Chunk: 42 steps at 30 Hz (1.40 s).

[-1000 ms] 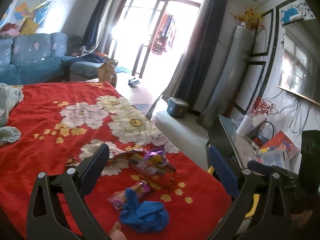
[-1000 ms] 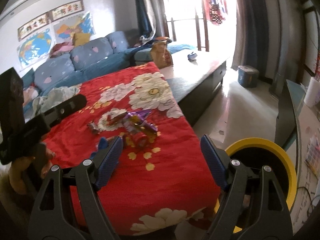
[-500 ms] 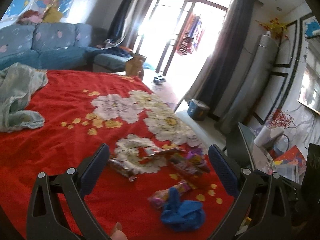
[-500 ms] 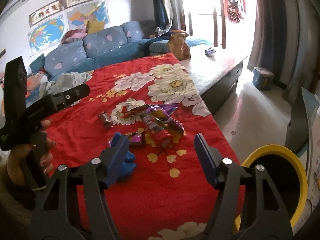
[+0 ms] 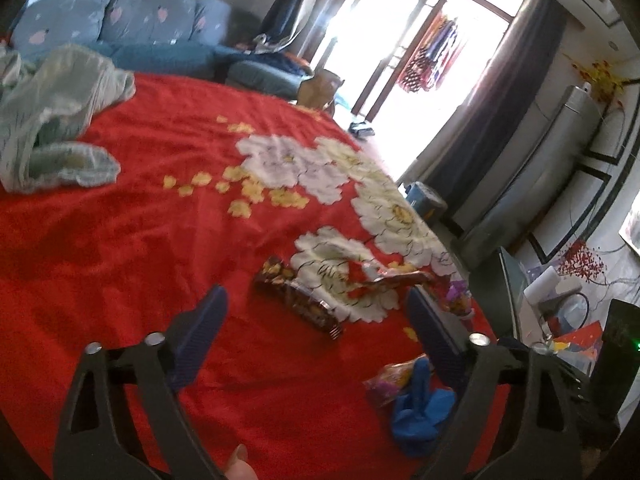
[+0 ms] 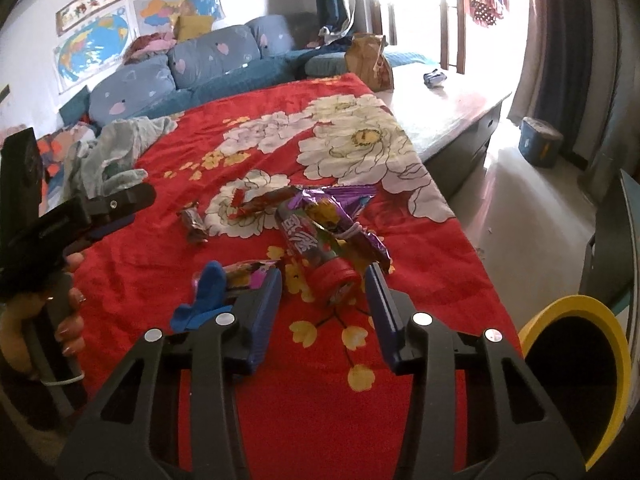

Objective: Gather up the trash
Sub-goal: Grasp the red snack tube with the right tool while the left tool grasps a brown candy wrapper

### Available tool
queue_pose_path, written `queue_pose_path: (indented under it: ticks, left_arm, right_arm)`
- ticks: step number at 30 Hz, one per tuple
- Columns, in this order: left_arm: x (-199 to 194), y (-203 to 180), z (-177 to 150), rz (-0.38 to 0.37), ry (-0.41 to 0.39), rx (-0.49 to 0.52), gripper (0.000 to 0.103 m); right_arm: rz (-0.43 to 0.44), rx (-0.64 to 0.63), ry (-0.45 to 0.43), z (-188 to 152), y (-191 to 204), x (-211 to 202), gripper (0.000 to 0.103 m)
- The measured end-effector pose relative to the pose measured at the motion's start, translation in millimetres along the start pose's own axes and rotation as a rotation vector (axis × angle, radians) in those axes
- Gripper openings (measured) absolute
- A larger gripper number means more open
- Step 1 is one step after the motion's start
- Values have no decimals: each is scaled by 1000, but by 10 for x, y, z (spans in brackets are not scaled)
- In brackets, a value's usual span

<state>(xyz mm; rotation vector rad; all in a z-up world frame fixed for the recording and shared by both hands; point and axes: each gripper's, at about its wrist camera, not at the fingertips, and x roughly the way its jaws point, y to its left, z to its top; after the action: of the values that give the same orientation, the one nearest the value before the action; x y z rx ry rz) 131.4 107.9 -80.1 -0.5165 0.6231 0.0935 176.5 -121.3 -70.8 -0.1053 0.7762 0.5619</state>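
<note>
While our two cameras share the red flowered blanket (image 6: 132, 272), only the right view shows the yellow-rimmed bin (image 6: 616, 352) at four o'clock, past the blanket's edge. Bare red cloth spreads toward nine o'clock. Our right gripper (image 6: 324, 284) is narrowing around the red-capped tube (image 6: 320, 256), pads apart from it. Our left gripper (image 5: 316, 312), wide and closing, frames a brown wrapper (image 5: 296, 300). A blue glove (image 5: 420, 408) lies at five o'clock.
</note>
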Motion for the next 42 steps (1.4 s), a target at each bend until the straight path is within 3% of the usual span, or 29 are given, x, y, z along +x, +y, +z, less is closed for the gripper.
queue_pose_path:
  ticks: [12, 25, 31, 36, 42]
  left_arm:
    - [351, 118, -113, -60, 118, -96, 55]
    - [554, 128, -61, -68, 145, -135, 52]
    - [583, 167, -45, -61, 142, -146, 44]
    - [577, 221, -46, -52, 139, -157, 32]
    - [559, 279, -58, -66, 143, -169, 27]
  right_arm:
    - [20, 8, 57, 14, -77, 319, 35]
    - [49, 0, 86, 12, -54, 521, 35]
    - [55, 9, 74, 15, -55, 537, 35]
    - [59, 17, 54, 0, -50, 489, 34]
    - [86, 28, 25, -18, 5, 322, 32]
